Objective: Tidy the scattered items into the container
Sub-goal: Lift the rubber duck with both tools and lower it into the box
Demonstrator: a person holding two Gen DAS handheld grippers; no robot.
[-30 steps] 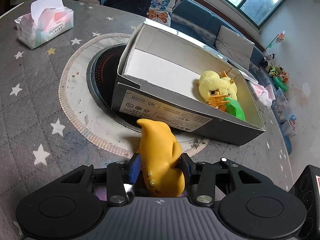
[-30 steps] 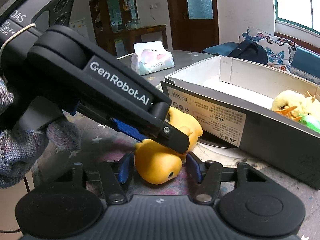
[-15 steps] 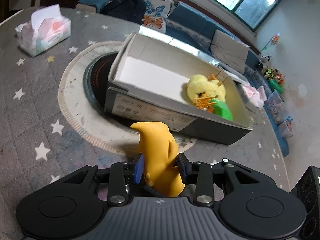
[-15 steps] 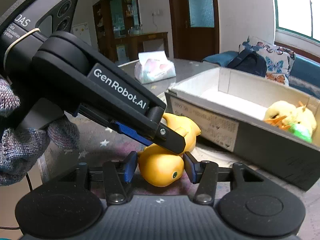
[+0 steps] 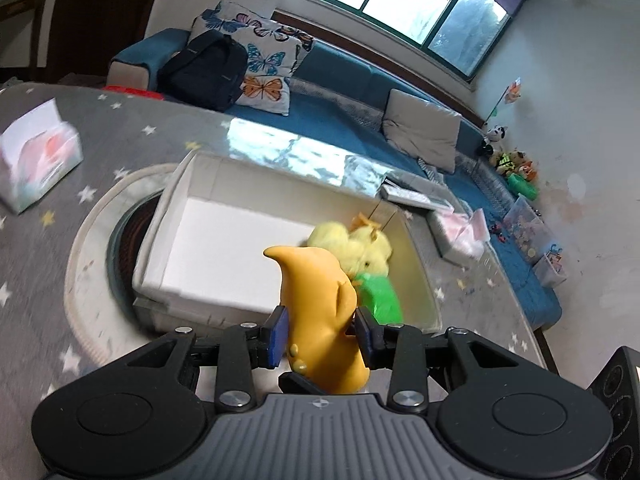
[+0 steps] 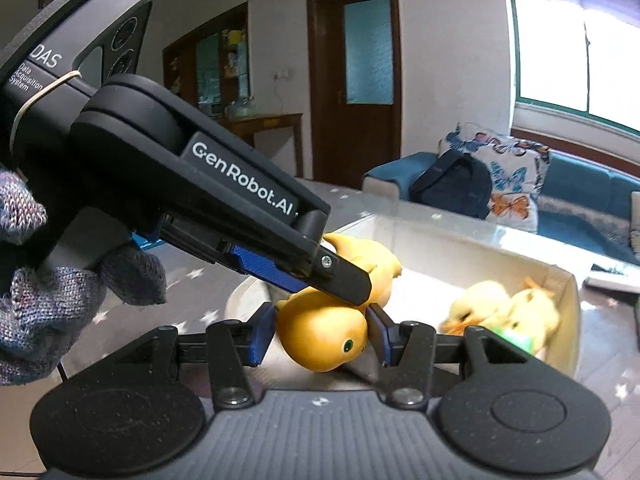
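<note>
An orange rubber toy is held by both grippers at once. My left gripper is shut on its tail end; my right gripper is shut on its head end, the one with the green eye. The toy hangs in the air over the near wall of the white cardboard box, also seen in the right wrist view. A yellow plush chick with a green part lies at the box's right end. It also shows in the right wrist view. The left gripper's body crosses the right wrist view.
The box rests on a round grey star-patterned table over a dark round inset. A tissue pack stands at the table's left. A blue sofa with a black backpack and cushions lies beyond.
Both grippers have lifted the orange toy off the table and carried it up and forward, over the box's near wall. The box now sits lower in both views.
</note>
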